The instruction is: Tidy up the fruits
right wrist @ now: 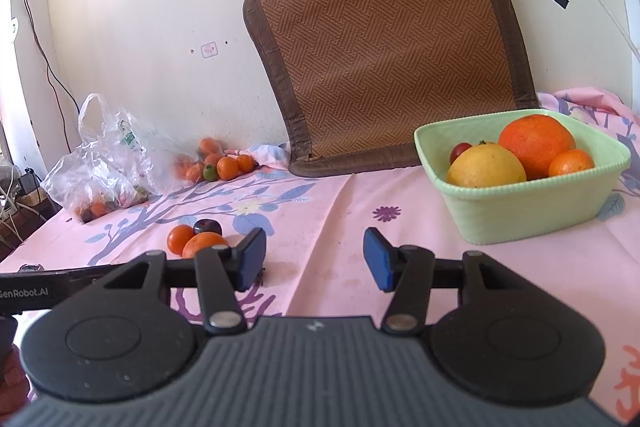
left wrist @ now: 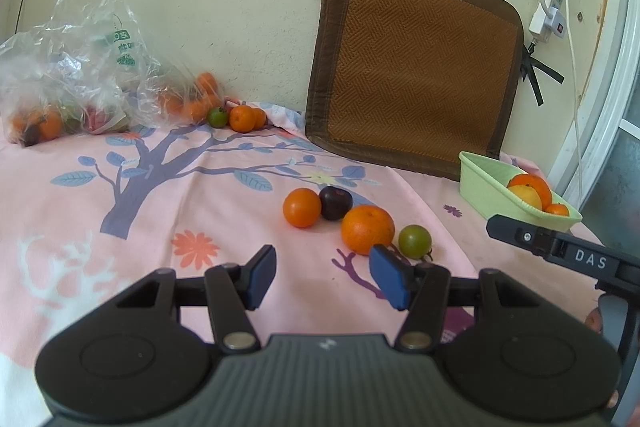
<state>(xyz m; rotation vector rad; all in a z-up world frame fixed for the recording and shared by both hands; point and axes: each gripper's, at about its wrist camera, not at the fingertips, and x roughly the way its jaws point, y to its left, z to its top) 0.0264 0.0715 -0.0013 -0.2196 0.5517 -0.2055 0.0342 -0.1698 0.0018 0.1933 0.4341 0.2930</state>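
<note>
Four loose fruits sit in front of us on the pink floral cloth [left wrist: 240,247], and we sweep left to right. Far left, the plastic bag [left wrist: 72,67] slumps against the wall, more fruit inside it, green print on it that we cannot read. Just beside it, a small heap of oranges and a green fruit [left wrist: 216,117] lies at the wall. Centre now: a small orange [left wrist: 302,207] touching a dark plum [left wrist: 335,203], then a big orange [left wrist: 367,229], then a green-brown fruit [left wrist: 415,241]. Our left tool [left wrist: 322,277] hovers just short of them, blue pads apart, nothing between them. Our right tool [right wrist: 314,259] is also spread wide and carrying nothing.

Right side, the green basket [right wrist: 532,211] holds a large orange [right wrist: 536,141], a yellow fruit [right wrist: 486,165], a small orange [right wrist: 570,163] and a small red fruit [right wrist: 460,149].

We judge the job under way: four fruits binned, with the centre cluster, the wall heap and the bag left.

Writing: "DAS" on the right tool's side, "GenRobot.AI" on the left one's.
</note>
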